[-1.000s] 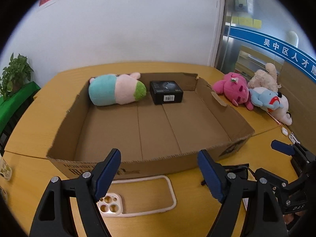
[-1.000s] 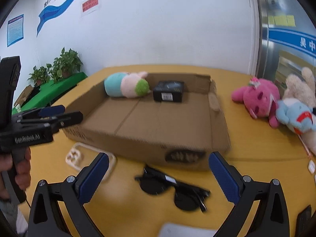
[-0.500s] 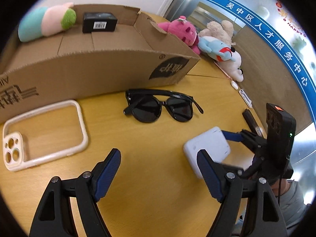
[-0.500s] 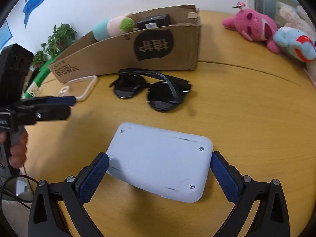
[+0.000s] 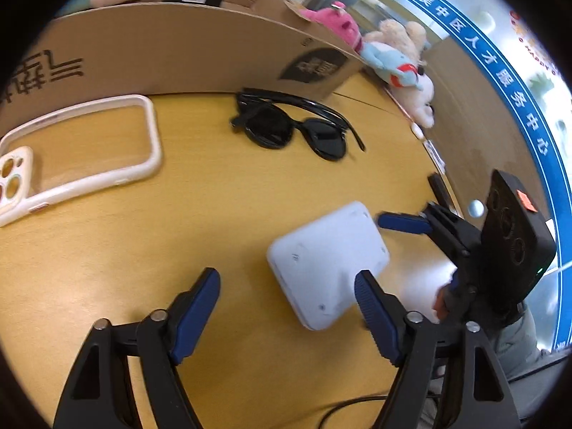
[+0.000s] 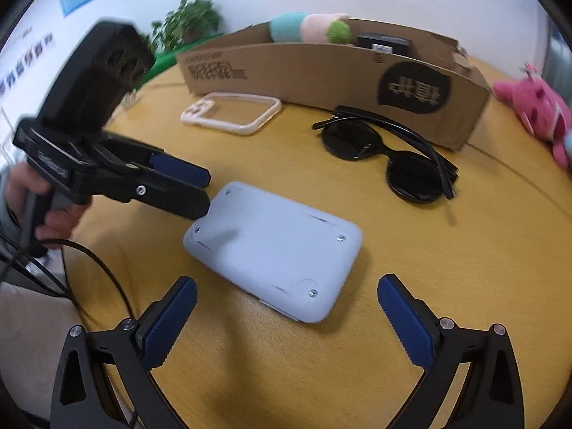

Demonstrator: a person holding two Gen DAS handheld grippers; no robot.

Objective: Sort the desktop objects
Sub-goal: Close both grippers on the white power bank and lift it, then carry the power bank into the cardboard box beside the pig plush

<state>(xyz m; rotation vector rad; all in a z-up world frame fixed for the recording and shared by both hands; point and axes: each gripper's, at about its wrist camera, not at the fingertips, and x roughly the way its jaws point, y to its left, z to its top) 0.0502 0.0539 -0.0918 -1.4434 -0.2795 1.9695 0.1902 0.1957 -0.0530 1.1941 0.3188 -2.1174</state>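
Observation:
A flat white box point(image 5: 327, 262) point(image 6: 275, 252) lies on the wooden desk. My left gripper point(image 5: 287, 296) is open, its right finger at the box's near edge; it also shows in the right wrist view point(image 6: 200, 193), touching the box's left corner. My right gripper point(image 6: 286, 304) is open just in front of the box; it shows in the left wrist view point(image 5: 400, 221) beside the box's far right corner. Black sunglasses point(image 5: 296, 127) point(image 6: 389, 157) and a white phone case point(image 5: 77, 150) point(image 6: 232, 114) lie before a cardboard box point(image 5: 178, 46) point(image 6: 339, 71).
The cardboard box holds a pastel plush point(image 6: 307, 26) and a small black box point(image 6: 382, 43). Pink point(image 5: 330, 19) point(image 6: 536, 111) and blue-white plush toys point(image 5: 397, 66) lie at the desk's right side. A potted plant point(image 6: 189, 18) stands behind. A cable point(image 6: 89, 268) trails at the desk's near edge.
Both grippers have dropped lower and moved in on the white box from opposite sides. The left gripper now touches its corner.

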